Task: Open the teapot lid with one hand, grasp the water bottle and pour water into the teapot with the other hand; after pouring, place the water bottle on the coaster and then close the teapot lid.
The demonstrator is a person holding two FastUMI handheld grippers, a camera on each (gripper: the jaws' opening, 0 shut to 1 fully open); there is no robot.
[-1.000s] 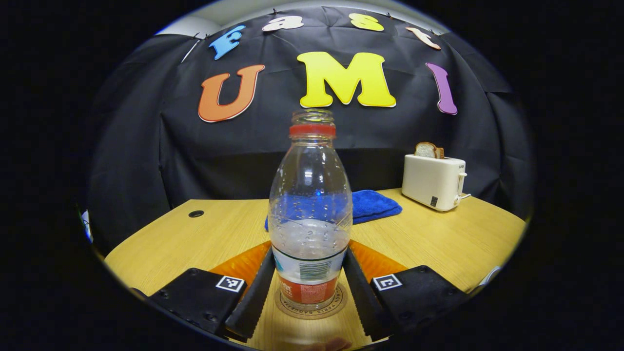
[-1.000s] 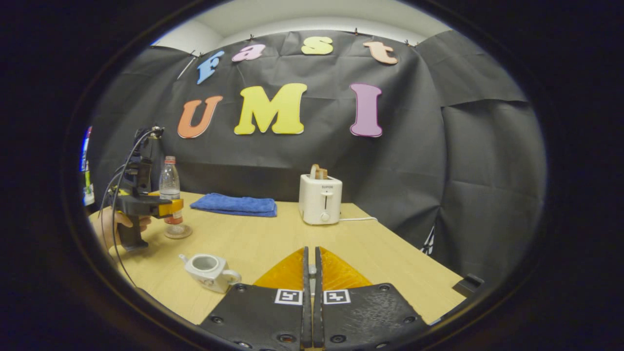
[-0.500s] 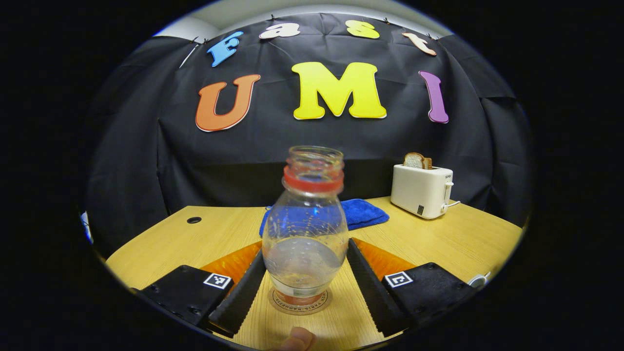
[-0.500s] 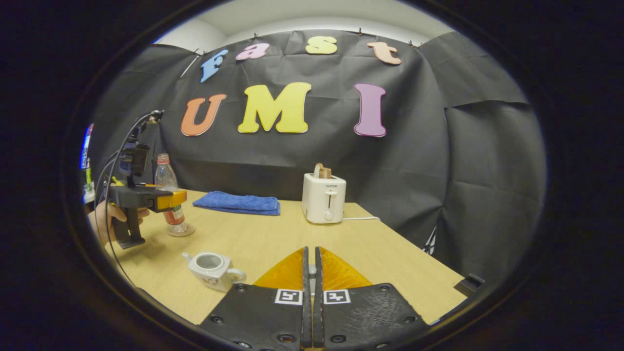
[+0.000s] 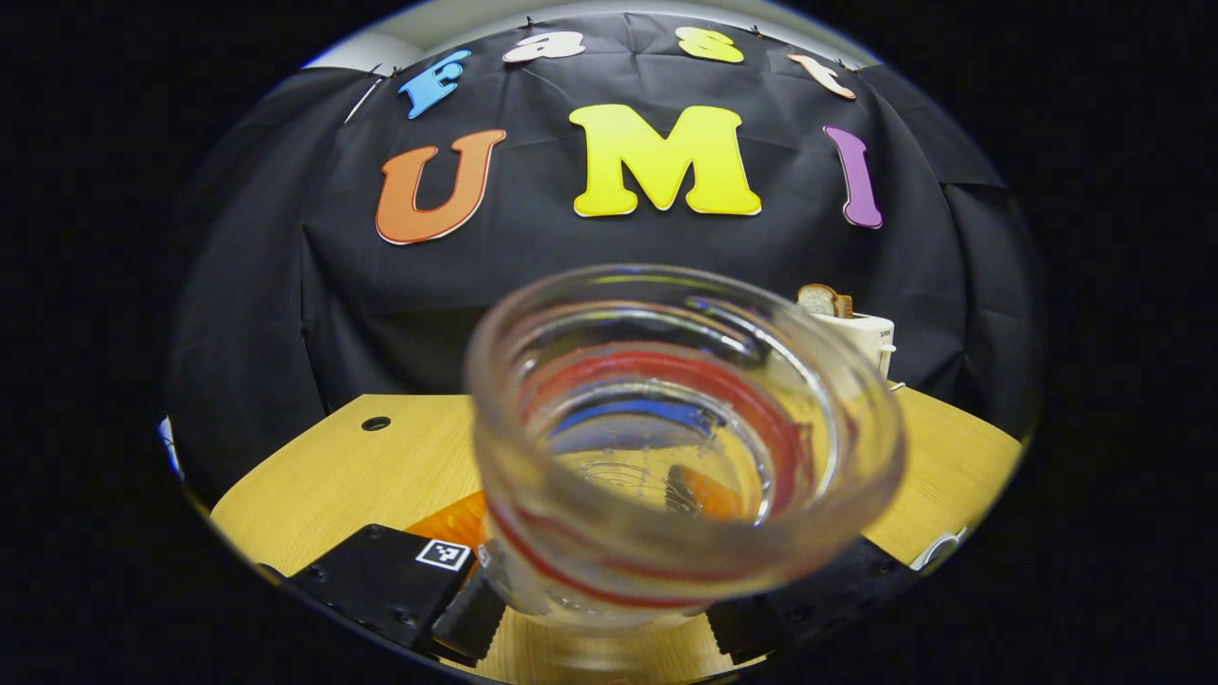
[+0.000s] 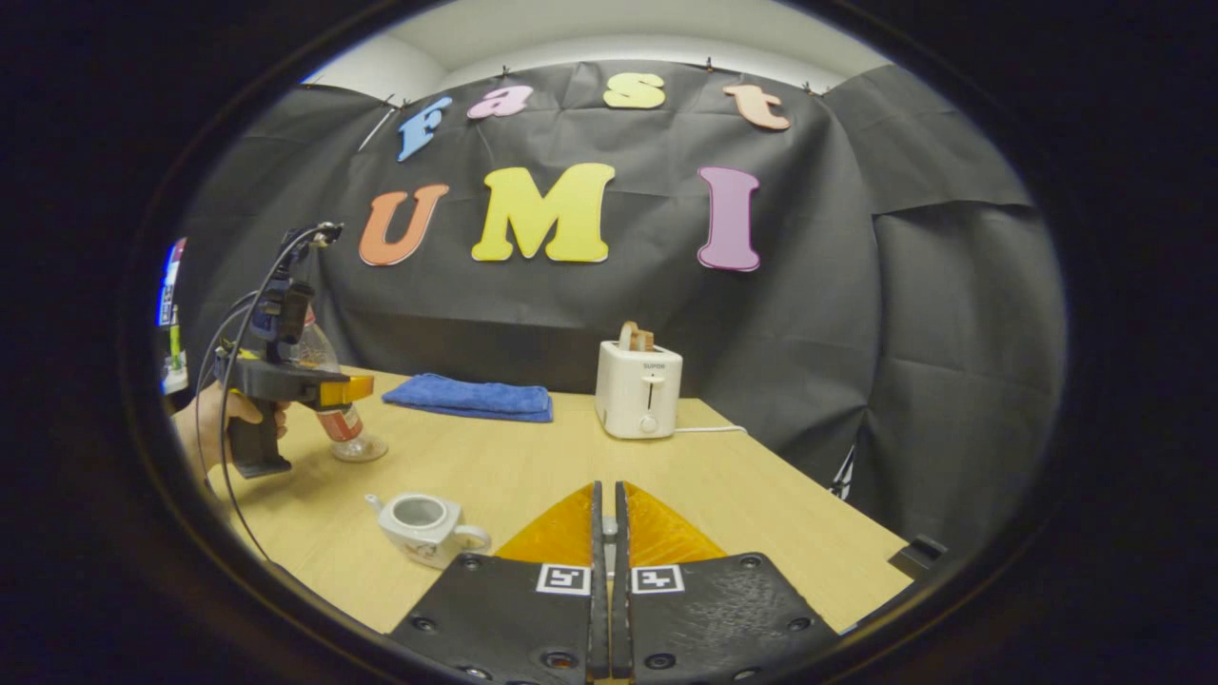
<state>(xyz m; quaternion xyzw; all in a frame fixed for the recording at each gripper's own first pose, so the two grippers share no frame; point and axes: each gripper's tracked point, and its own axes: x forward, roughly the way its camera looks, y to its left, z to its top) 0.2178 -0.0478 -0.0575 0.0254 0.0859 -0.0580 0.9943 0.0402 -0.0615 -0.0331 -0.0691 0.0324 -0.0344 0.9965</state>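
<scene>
The clear water bottle (image 5: pixel 666 447) leans back toward the left gripper view's camera, its open mouth looming large. My left gripper (image 5: pixel 599 561) has a finger on each side of its lower body and is shut on it. From the right gripper view, the bottle (image 6: pixel 328 400) tilts left against that gripper (image 6: pixel 333 388), its base on the round coaster (image 6: pixel 360 449). The white teapot (image 6: pixel 423 523) sits lidless on the table in front of my right gripper (image 6: pixel 606 490), which is shut; a thin pale sliver shows in its slit, and what it is cannot be told.
A white toaster (image 6: pixel 639 390) holding bread stands at the back of the wooden table (image 6: pixel 533 466), with a folded blue towel (image 6: pixel 471 397) to its left. A hand (image 6: pixel 233 419) holds the left gripper at the table's left edge.
The bottle has tipped from upright on the coaster back toward the left gripper, whose fingers spread slightly and then drew in again. The right gripper barely moved.
</scene>
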